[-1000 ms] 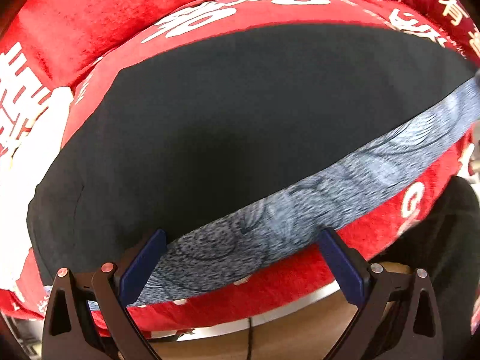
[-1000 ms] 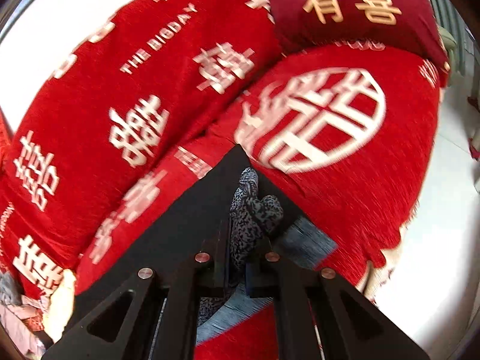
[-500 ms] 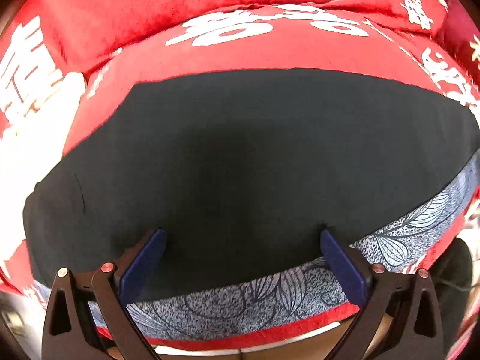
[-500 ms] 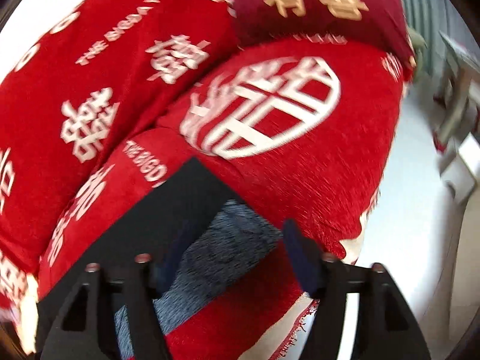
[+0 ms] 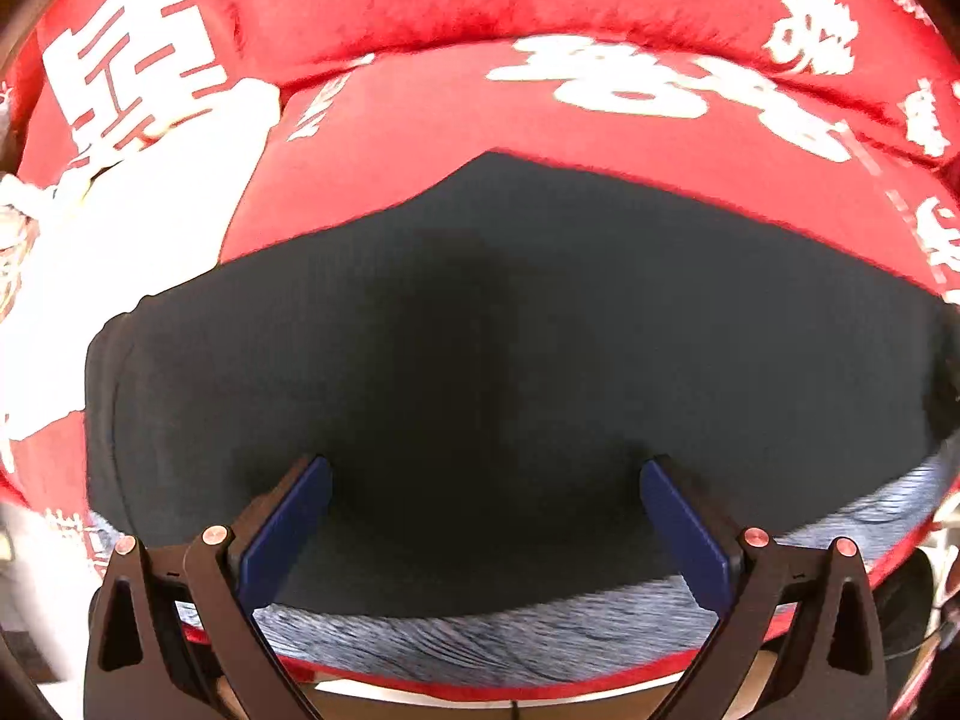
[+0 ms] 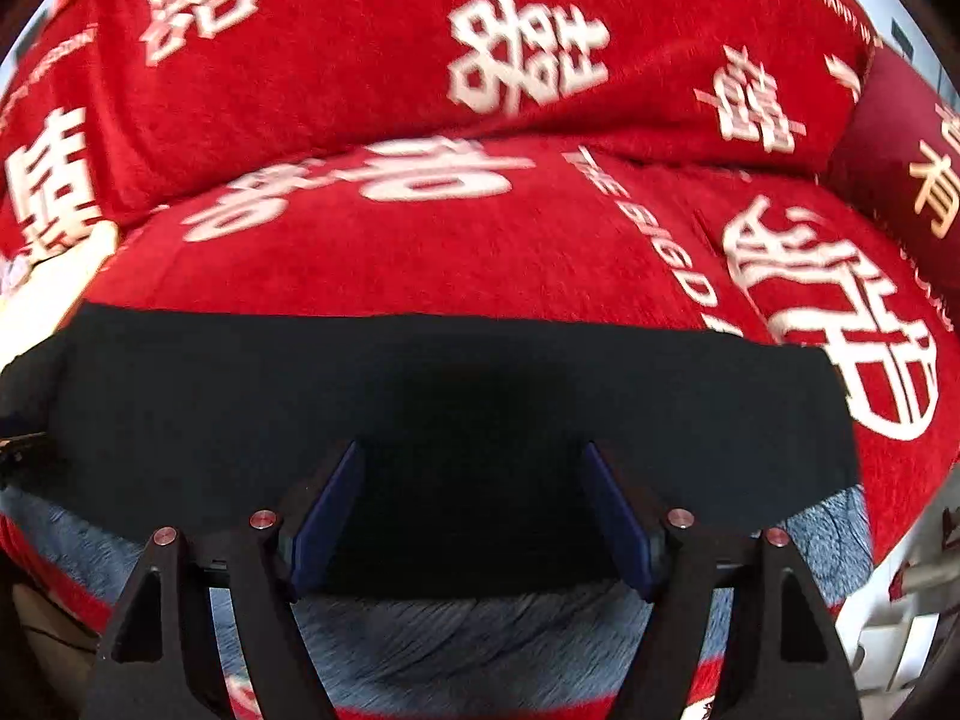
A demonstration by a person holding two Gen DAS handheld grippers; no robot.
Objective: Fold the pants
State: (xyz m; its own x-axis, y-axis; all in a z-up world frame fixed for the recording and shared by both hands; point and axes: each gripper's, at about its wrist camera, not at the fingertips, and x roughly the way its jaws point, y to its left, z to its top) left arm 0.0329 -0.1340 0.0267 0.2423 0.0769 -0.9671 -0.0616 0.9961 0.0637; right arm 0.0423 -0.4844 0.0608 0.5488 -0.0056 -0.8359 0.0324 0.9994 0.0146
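Note:
The pants [image 5: 540, 324] lie flat on the red sofa seat, the dark inner side up, with a strip of the blue-grey leaf-patterned outer side [image 5: 480, 636] showing along the near edge. They also fill the lower half of the right wrist view [image 6: 456, 396], with the patterned strip [image 6: 480, 642] nearest. My left gripper [image 5: 483, 468] is open and empty, close above the dark cloth. My right gripper [image 6: 474, 456] is open and empty, also just above the dark cloth near its front edge.
The red sofa cover [image 5: 600, 144] with white characters runs under and behind the pants; the backrest [image 6: 360, 48] rises behind. A dark red cushion [image 6: 900, 180] sits at the right. A white patch [image 5: 120, 228] lies at the left of the seat.
My right gripper let go of the patterned cloth, opened, and swung left to face the pants square on. My left gripper moved forward over the dark cloth.

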